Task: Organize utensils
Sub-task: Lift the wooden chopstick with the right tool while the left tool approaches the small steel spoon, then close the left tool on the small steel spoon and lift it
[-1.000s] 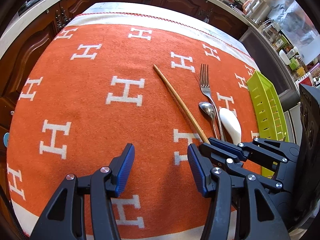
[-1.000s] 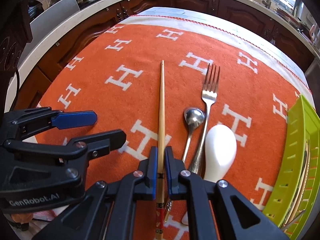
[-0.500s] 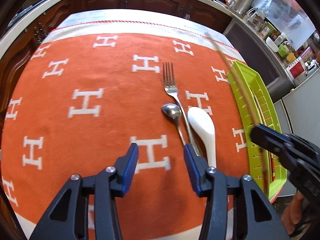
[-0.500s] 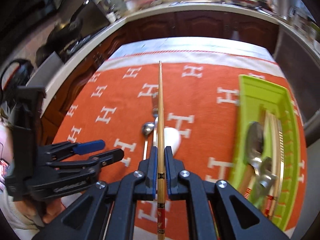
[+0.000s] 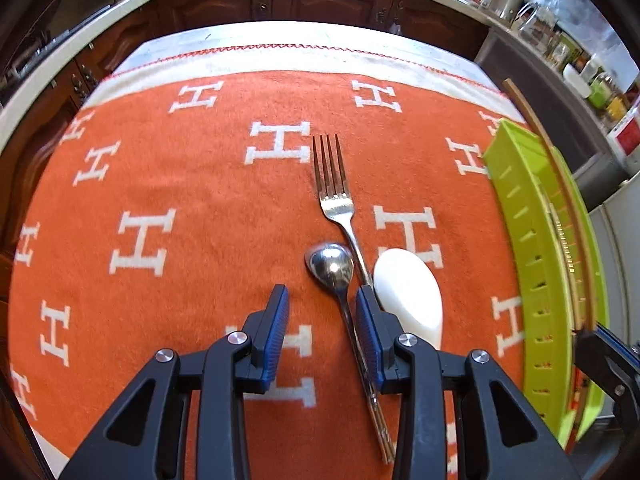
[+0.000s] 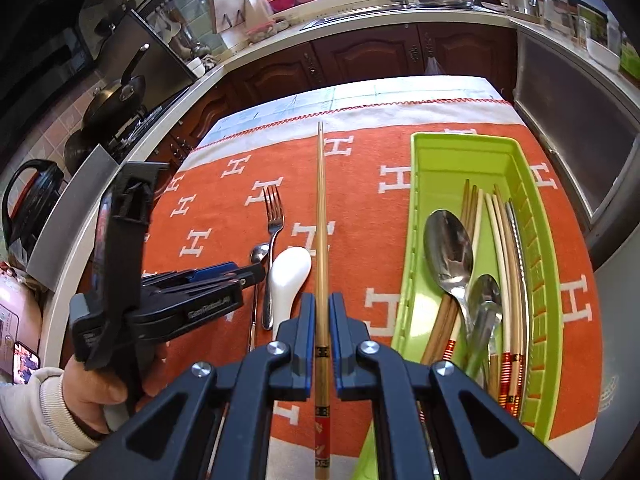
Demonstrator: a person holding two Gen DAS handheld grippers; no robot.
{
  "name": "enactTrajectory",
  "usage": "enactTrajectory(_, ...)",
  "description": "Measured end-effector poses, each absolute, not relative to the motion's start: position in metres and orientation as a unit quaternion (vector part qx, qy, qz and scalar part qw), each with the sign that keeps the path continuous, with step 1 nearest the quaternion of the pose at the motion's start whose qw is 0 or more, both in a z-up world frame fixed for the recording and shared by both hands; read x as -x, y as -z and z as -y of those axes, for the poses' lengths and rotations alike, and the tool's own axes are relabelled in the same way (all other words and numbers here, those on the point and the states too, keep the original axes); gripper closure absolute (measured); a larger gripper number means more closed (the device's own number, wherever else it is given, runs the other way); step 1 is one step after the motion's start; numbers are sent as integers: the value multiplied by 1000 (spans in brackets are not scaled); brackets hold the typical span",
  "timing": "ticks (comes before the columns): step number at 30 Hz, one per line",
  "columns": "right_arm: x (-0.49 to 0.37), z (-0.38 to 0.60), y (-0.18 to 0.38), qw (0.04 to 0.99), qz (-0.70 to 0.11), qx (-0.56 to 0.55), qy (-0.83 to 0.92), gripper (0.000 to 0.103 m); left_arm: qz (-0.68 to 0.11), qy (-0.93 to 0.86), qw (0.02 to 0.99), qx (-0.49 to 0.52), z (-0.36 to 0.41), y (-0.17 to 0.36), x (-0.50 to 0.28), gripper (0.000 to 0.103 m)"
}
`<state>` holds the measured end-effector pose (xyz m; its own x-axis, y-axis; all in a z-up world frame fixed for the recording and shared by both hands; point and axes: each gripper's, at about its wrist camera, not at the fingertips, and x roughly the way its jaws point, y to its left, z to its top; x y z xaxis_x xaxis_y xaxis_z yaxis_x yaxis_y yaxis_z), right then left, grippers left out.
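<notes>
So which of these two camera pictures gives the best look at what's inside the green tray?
The right wrist view. It looks down into the green tray, showing spoons and chopsticks lying inside. The left wrist view catches the tray only at its right edge, seen from the side, so its slotted wall hides most of the contents.

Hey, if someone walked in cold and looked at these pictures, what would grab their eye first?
The orange cloth with white H's fills the table. The right gripper is shut on a chopstick beside the green tray of cutlery on the right. The left gripper is closing around a metal spoon, with a fork and white spoon alongside.
</notes>
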<state>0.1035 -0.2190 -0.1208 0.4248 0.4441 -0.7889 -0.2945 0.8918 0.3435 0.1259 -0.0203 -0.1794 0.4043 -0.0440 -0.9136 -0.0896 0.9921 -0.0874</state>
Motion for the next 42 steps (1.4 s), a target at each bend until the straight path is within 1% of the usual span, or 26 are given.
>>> enactTrajectory(2,-103,222,121,842,-488,-80,-218,96,-544,-25,838,35,27,180,-128,70)
enactTrajectory(3,-103,223,121,842,-488,-82,-217,96,-541,-29,840,19,32,181,-129,72)
enactTrajectory(4,-104,225,122,841,-489,-85,-218,96,-538,-27,842,8,36,181,-130,76)
enactTrajectory(5,-104,226,123,841,-489,-87,-217,96,-536,-20,844,5,36,181,-128,88)
enactTrajectory(7,-103,229,124,840,-489,-89,-215,96,-536,-13,844,-2,36,180,-128,91)
enactTrajectory(9,-103,231,124,840,-490,-93,-212,96,-536,0,844,7,30,178,-124,100)
enactTrajectory(15,-103,236,124,840,-488,-100,-212,96,-532,41,839,108,-9,177,-110,101)
enactTrajectory(18,-103,237,123,841,-487,-103,-213,96,-520,53,842,132,-21,168,-102,101)
enactTrajectory(25,-101,241,120,843,-482,-110,-210,96,-487,87,860,125,-22,140,-81,101)
enactTrajectory(29,-98,243,120,843,-485,-113,-206,96,-480,96,864,115,-19,132,-73,101)
enactTrajectory(32,-94,244,118,844,-483,-111,-206,96,-476,105,864,125,-22,128,-70,101)
enactTrajectory(36,-90,247,110,848,-474,-112,-206,96,-440,132,879,129,-21,107,-57,103)
enactTrajectory(42,-84,255,99,858,-457,-119,-204,96,-379,166,903,119,-15,76,-42,103)
